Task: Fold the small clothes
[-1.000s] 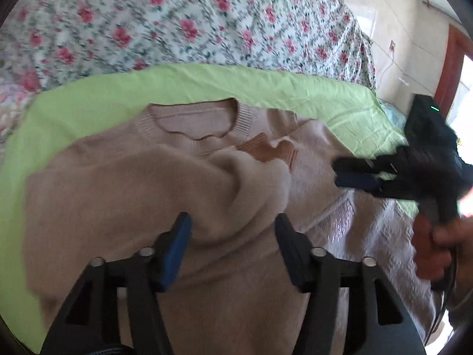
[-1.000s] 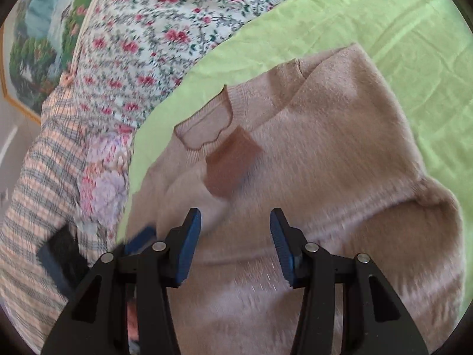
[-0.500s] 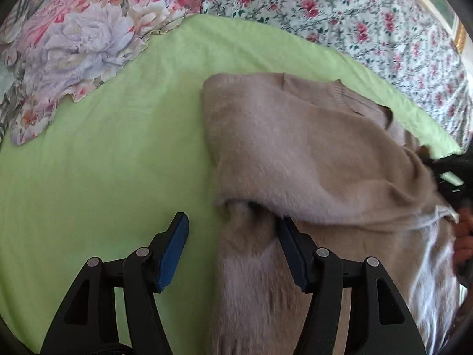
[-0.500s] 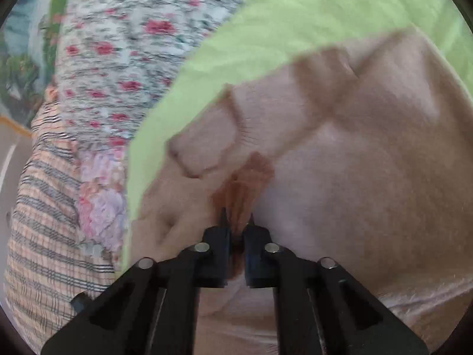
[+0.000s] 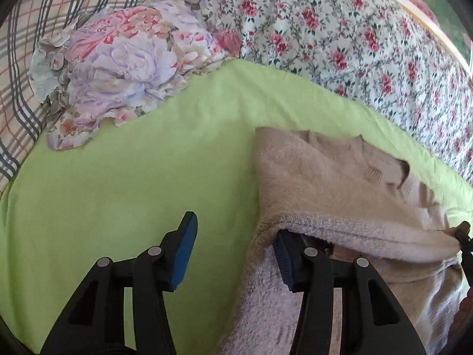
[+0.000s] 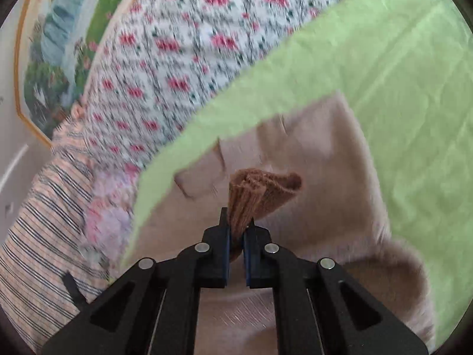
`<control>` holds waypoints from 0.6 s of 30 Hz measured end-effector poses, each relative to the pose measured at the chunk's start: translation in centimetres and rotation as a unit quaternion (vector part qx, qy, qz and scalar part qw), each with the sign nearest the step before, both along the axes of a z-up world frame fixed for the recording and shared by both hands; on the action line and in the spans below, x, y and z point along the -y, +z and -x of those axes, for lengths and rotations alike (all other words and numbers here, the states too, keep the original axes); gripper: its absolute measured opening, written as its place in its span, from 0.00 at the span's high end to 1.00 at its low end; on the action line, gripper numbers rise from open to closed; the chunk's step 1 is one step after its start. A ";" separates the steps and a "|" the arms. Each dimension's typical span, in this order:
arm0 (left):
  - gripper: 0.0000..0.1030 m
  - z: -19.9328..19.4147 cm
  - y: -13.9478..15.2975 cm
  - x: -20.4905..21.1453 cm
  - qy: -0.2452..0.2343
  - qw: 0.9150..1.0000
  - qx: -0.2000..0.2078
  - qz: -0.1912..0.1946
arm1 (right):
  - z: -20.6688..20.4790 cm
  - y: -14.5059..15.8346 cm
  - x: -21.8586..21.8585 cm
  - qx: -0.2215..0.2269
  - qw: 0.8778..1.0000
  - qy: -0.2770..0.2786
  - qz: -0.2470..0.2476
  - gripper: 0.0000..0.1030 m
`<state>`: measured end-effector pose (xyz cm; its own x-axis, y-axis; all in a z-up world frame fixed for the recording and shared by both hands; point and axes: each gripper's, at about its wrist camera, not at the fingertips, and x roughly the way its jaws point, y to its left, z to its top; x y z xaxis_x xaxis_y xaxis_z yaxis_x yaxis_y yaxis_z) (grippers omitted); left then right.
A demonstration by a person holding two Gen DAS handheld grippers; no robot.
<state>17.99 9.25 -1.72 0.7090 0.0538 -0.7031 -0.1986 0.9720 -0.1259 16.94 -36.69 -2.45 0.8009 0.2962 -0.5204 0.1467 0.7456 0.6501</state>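
Observation:
A beige fuzzy sweater (image 5: 319, 183) lies on a light green sheet (image 5: 142, 177), one sleeve folded across its body. My left gripper (image 5: 233, 254) is open at the sweater's left edge; its right finger sits under the folded sleeve, its left finger over bare sheet. In the right wrist view my right gripper (image 6: 236, 230) is shut on the sleeve's brown ribbed cuff (image 6: 260, 192) and holds it lifted above the sweater (image 6: 340, 195), near the neckline. The right gripper's tip shows at the far right edge of the left wrist view (image 5: 464, 236).
A floral quilt (image 5: 340, 35) lies behind the green sheet. A crumpled flowered cloth (image 5: 124, 62) and plaid bedding (image 5: 23, 68) are at the far left. A framed landscape picture (image 6: 59, 47) hangs on the wall.
My right gripper closed on the brown cuff and lifted it, pulling the sleeve across. My left gripper swung left to the sweater's left edge, staying open.

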 end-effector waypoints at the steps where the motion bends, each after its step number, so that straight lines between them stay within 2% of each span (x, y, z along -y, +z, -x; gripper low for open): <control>1: 0.51 0.0 -0.4 0.0 -0.003 1.000 -0.013 -0.003 | 0.1 -0.2 -0.1 -0.006 1.000 0.001 0.006 0.92; 4: 0.51 0.0 -1.4 -0.8 -0.026 0.998 -0.044 0.023 | 0.3 -0.9 0.1 -0.018 1.000 0.004 0.009 0.92; 5: 0.51 0.2 -1.5 -1.2 -0.040 0.997 -0.051 0.042 | -0.1 -0.9 0.2 -0.031 0.999 0.005 0.005 0.89; 7: 0.50 0.8 -1.3 -2.2 -0.084 0.990 -0.056 0.101 | -0.2 -1.3 0.6 -0.048 0.999 0.008 0.000 0.88; 8: 0.49 1.0 -1.0 -3.0 -0.101 0.983 -0.052 0.141 | -0.1 -1.4 0.8 -0.052 0.999 0.010 -0.001 0.86; 11: 0.32 -0.1 -0.2 -4.2 -0.103 0.977 -0.046 0.182 | -0.1 -1.6 0.8 -0.055 0.998 0.010 -0.010 0.71; 14: 0.32 -3.3 -0.6 -4.0 -0.113 0.971 -0.069 0.197 | -0.1 -1.6 0.6 -0.057 0.998 0.011 -0.010 0.68; 17: 0.33 -7.1 -2.3 -2.7 -0.127 0.970 -0.113 0.176 | -0.6 -1.3 0.2 -0.065 0.998 0.018 0.006 0.68; 18: 0.35 -7.5 -2.5 -2.2 -0.131 0.971 -0.116 0.166 | -0.7 -1.0 0.1 -0.065 0.998 0.021 0.014 0.74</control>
